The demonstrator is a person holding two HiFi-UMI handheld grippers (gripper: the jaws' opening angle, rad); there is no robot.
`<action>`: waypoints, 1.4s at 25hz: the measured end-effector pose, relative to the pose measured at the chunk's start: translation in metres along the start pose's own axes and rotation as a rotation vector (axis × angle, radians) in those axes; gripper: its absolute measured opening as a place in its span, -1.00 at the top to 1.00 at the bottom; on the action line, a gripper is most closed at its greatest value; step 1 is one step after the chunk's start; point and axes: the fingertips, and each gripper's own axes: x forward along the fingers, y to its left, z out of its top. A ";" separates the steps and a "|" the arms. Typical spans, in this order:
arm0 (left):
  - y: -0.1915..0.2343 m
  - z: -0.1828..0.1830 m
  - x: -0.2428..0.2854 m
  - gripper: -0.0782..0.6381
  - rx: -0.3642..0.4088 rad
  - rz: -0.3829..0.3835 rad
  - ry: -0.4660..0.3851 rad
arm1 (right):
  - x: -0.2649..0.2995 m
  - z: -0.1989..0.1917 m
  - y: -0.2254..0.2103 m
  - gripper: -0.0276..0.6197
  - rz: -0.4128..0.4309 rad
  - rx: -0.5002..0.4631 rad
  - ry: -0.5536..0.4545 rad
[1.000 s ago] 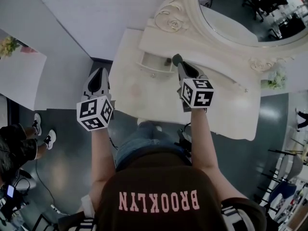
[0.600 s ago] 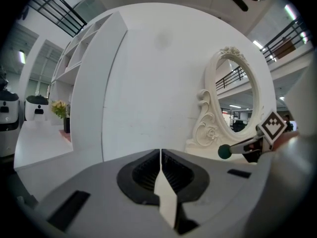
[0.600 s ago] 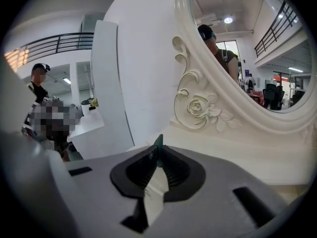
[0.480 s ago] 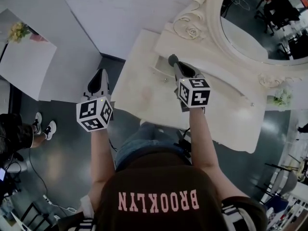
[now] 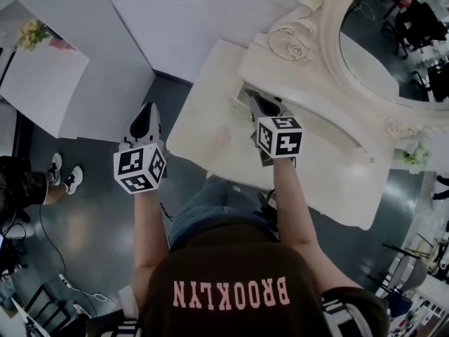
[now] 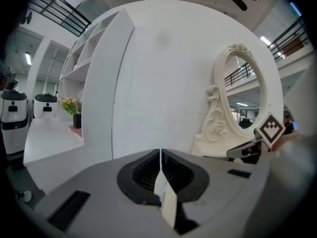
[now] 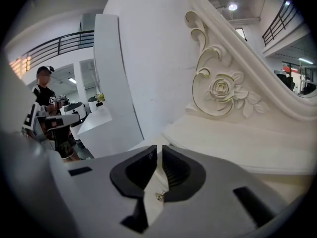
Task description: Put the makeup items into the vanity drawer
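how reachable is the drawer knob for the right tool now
Probably yes: the right tool sits right over the drawer knob, which shows in the narrow gap between its jaws, with nothing blocking it.

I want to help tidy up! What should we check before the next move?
1. Left gripper jaws shut, empty: ok.
2. Right gripper jaws slightly apart, holding nothing: ok.
3. Drawer knob lined up in the right jaws' gap: ok.
4. Drawer open: cannot tell, the right gripper covers it.
5. Makeup in sight: not ok, none shows.
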 end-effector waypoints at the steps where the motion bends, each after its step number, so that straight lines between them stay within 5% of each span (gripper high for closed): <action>1: 0.002 -0.001 -0.001 0.75 -0.003 0.002 0.002 | 0.001 0.000 0.002 0.84 0.001 -0.001 -0.001; 13: 0.018 -0.023 -0.024 0.75 -0.047 0.042 0.038 | 0.005 -0.017 0.047 0.62 0.093 -0.043 0.039; 27: 0.029 -0.069 -0.062 0.75 -0.096 0.101 0.118 | 0.007 -0.084 0.096 0.44 0.205 -0.068 0.201; 35: 0.026 -0.089 -0.073 0.75 -0.100 0.107 0.152 | 0.012 -0.126 0.102 0.34 0.194 -0.071 0.303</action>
